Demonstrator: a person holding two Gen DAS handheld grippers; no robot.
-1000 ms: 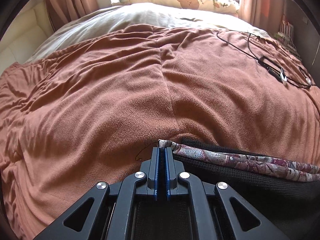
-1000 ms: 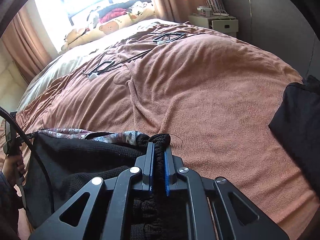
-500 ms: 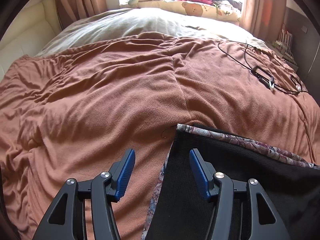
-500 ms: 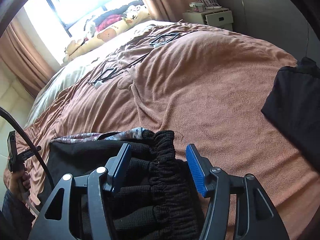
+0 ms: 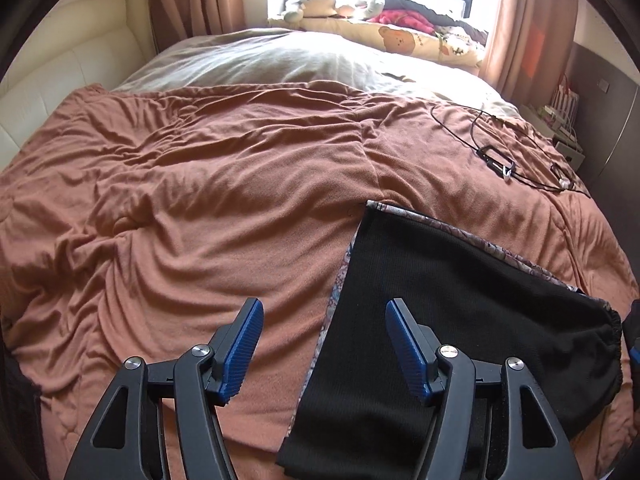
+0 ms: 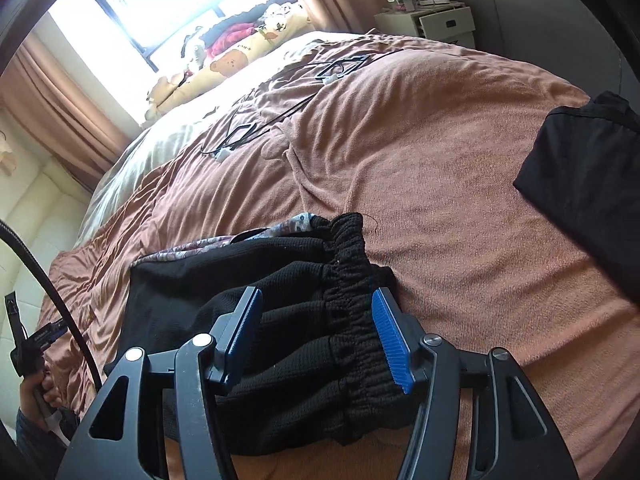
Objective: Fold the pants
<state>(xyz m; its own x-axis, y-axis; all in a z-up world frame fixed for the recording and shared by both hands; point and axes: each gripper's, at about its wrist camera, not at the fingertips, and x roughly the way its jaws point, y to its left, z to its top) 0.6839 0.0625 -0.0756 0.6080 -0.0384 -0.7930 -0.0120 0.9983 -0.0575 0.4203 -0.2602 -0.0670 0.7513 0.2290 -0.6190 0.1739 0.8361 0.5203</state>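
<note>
A rumpled rust-brown fleece blanket (image 5: 224,200) covers the bed, thin black cables (image 5: 504,160) lying on it. Plush toys (image 5: 352,0) crowd the bright window sill.

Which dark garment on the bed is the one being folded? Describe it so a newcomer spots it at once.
Start from the brown blanket covering the bed. At its near edge, under the right gripper, lie the black pants, folded flat. Their gathered elastic waistband and floral lining peeking along the far edge set them apart from the plain dark garment lying apart to the right.
</note>
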